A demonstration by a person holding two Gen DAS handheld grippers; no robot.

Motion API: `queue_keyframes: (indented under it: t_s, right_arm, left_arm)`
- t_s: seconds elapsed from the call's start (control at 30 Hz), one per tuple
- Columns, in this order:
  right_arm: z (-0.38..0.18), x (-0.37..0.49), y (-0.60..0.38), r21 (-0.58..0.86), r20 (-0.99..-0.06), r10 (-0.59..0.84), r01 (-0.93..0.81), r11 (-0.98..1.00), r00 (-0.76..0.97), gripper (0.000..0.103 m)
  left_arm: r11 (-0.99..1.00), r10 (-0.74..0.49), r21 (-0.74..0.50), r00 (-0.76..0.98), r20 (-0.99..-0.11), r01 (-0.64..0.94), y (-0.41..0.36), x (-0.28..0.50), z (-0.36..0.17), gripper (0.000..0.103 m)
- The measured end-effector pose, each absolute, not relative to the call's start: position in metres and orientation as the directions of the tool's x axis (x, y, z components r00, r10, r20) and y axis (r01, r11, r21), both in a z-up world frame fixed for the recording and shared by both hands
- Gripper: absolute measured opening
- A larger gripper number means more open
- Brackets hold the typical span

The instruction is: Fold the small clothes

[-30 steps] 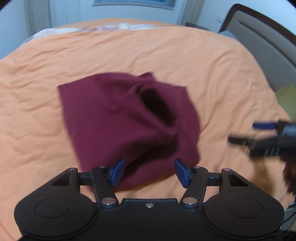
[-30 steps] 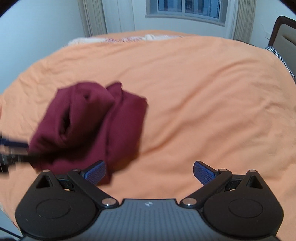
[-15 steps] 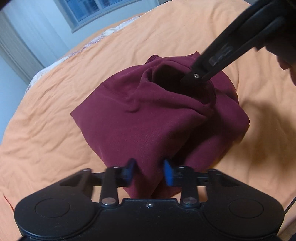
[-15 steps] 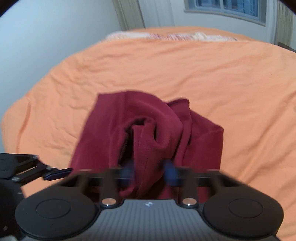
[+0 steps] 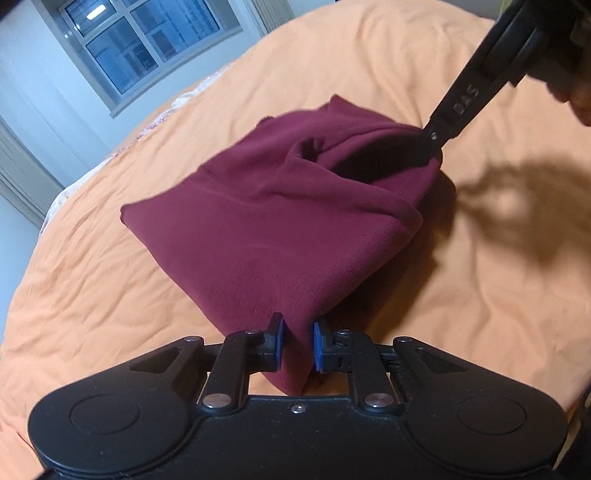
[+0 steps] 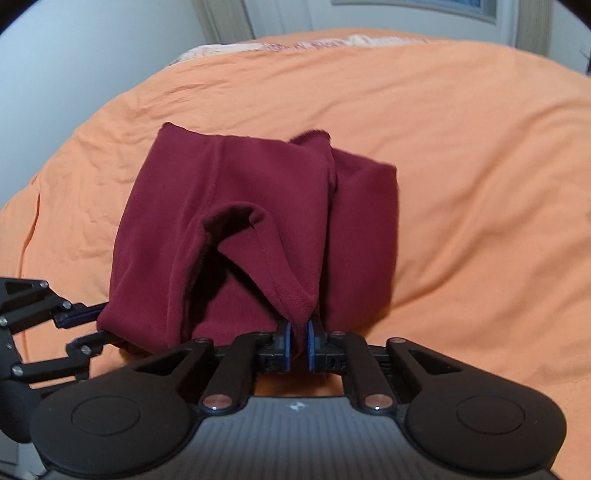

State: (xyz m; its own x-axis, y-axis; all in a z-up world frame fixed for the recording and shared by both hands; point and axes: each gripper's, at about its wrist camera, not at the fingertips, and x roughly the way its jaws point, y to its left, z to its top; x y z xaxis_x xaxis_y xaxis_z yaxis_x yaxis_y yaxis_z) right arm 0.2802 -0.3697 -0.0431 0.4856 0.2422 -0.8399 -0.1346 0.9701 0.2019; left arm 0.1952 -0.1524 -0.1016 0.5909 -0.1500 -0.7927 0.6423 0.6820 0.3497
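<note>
Left gripper (image 5: 298, 345): pinching the maroon garment's (image 5: 280, 236) near corner.
Right gripper (image 6: 298, 345): clamping its hem.
Orange bedspread (image 6: 461, 147): lying underneath.

left hand-held gripper (image 5: 298, 341): clamped on cloth | right hand-held gripper (image 6: 298, 345): clamped on cloth

A home bedroom; a bed (image 5: 369, 59) with a creased orange cover fills most of both views; a paned window (image 5: 147, 48) sits in the upper left of the left wrist frame, dark blue outside; pale walls (image 6: 74, 66) and a curtain (image 6: 225, 18) stand behind the bed.
</note>
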Motion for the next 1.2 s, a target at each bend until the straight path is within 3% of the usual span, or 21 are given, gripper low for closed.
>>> queue_keyframes:
  t_s: [0.03,0.1,0.17,0.23,0.33,0.47,0.57,0.63,0.7,0.93,1.1,1.2]
  right_arm:
    - [-0.041,0.279,-0.371,0.210,-0.839,0.249,-0.135,0.968,0.484,0.021]
    - [-0.033,0.278,-0.374,0.212,-0.827,0.258,-0.147,0.966,0.500,0.049]
    - [-0.021,0.277,-0.380,0.231,-0.800,0.278,-0.154,0.961,0.532,0.064]
    - [-0.011,0.280,-0.386,0.255,-0.776,0.291,-0.145,0.956,0.560,0.070]
    - [-0.007,0.295,-0.392,0.285,-0.759,0.282,-0.089,0.954,0.587,0.071]
    - [-0.020,0.329,-0.392,0.319,-0.781,0.264,-0.002,0.948,0.566,0.057]
    - [-0.042,0.354,-0.390,0.347,-0.814,0.278,0.041,0.937,0.510,0.053]
    - [-0.051,0.365,-0.387,0.352,-0.835,0.285,0.058,0.934,0.470,0.039]
    - [-0.052,0.368,-0.386,0.349,-0.837,0.296,0.033,0.937,0.461,0.007]
    - [0.005,0.347,-0.392,0.235,-0.775,0.261,-0.121,0.964,0.575,0.006]
    - [-0.024,0.359,-0.404,0.156,-0.846,0.181,-0.091,0.983,0.502,0.006]
    - [-0.043,0.359,-0.411,0.182,-0.867,0.177,-0.036,0.983,0.466,0.010]
  left_arm:
    - [0.698,-0.148,0.337,0.588,-0.796,0.632,-0.151,0.199,-0.101,0.017]
    - [0.734,-0.152,0.298,0.576,-0.803,0.610,-0.147,0.205,-0.098,0.018]
    - [0.760,-0.161,0.265,0.567,-0.808,0.593,-0.142,0.211,-0.097,0.019]
    - [0.772,-0.165,0.248,0.561,-0.811,0.585,-0.140,0.215,-0.096,0.019]
    - [0.778,-0.161,0.246,0.563,-0.811,0.578,-0.142,0.213,-0.100,0.019]
    - [0.786,-0.155,0.246,0.566,-0.810,0.568,-0.145,0.210,-0.100,0.019]
    - [0.795,-0.151,0.241,0.567,-0.810,0.557,-0.144,0.209,-0.095,0.019]
    - [0.799,-0.149,0.240,0.569,-0.809,0.551,-0.143,0.209,-0.093,0.019]
    - [0.802,-0.152,0.236,0.569,-0.808,0.549,-0.142,0.209,-0.092,0.019]
    - [0.795,-0.233,0.202,0.594,-0.770,0.573,-0.136,0.205,-0.080,0.017]
    - [0.736,-0.247,0.236,0.577,-0.779,0.634,-0.156,0.203,-0.085,0.018]
    - [0.729,-0.235,0.237,0.560,-0.795,0.642,-0.161,0.205,-0.092,0.018]
